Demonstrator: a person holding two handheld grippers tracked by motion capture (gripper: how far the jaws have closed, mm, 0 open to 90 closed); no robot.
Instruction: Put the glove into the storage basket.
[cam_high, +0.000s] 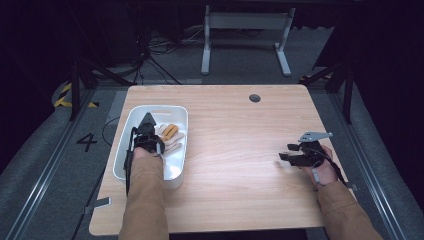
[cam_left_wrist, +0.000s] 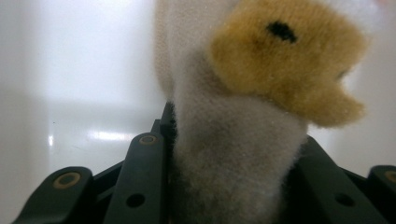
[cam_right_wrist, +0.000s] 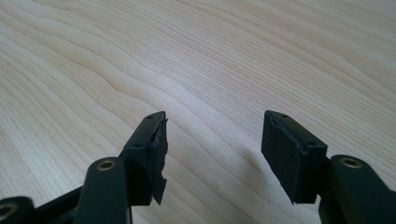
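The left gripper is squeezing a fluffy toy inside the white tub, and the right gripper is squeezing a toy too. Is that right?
Not quite. The right gripper is open with nothing between its jaws, just above the wooden table, as the right gripper view shows. The left gripper does grip the plush toy in the white tub.

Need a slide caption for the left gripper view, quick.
Left gripper fingers clamp a white-and-tan plush toy inside the white bin.

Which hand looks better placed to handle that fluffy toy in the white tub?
Probably the left: the left gripper is in the white tub, jaws around the plush toy. The right gripper rests open, far across the table.
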